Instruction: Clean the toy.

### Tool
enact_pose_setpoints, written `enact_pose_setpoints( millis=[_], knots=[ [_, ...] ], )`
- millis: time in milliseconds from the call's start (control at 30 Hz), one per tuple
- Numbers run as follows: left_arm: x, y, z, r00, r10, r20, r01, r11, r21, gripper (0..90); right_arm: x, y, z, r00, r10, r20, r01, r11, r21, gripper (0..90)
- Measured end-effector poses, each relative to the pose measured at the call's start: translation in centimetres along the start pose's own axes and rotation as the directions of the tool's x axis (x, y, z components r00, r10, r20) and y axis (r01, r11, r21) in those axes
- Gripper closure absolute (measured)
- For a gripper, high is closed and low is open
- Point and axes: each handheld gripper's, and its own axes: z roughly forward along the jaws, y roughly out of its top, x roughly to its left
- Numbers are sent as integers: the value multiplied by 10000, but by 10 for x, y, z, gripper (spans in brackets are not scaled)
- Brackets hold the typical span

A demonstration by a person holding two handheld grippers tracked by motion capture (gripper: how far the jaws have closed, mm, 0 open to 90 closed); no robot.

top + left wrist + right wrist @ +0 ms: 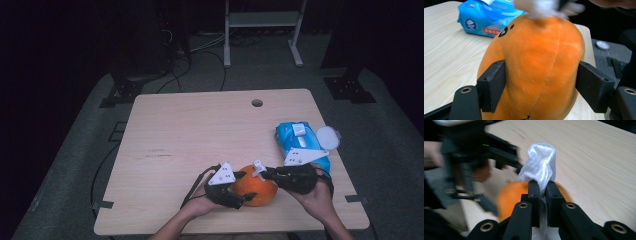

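An orange plush toy (256, 187) sits near the table's front edge, and my left gripper (244, 186) is shut on it from the left. In the left gripper view the toy (536, 65) fills the gap and both black pads (493, 85) press into its sides. My right gripper (261, 172) comes in from the right, shut on a white wipe (258, 166) held against the top of the toy. The wipe (539, 167) stands up crumpled from between the closed jaws in the right gripper view, with the toy (511, 195) blurred behind it.
A blue pack of wet wipes (300, 142) lies at the table's right edge, a round white lid (327, 137) beside it. The wooden table (200, 130) has a cable hole (257, 103) at the back. A metal stand (262, 30) is on the floor beyond.
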Motion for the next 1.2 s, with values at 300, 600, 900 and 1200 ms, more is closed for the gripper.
enact_pose_setpoints(
  millis=[300, 600, 900, 1200],
  knots=[
    [9, -4, -5, 9990, 453, 30, -452, 9985, -295, 185, -18, -8, -4, 9980, 532, 350, -531, 9986, -26, 829],
    [12, -20, 18, 9934, 1139, 140, -1136, 9933, -223, 81, -24, -16, -2, 9960, 889, 81, -888, 9960, -64, 827],
    [10, 7, -12, 9959, 861, 283, -857, 9962, -173, 395, -24, -11, -8, 9916, 1264, -276, -1282, 9885, -798, 829],
    [18, 8, -27, 9991, 307, 289, -334, 9944, 1001, 389, -34, -23, 18, 9784, 1905, -802, -1921, 9813, -129, 830]
  ],
)
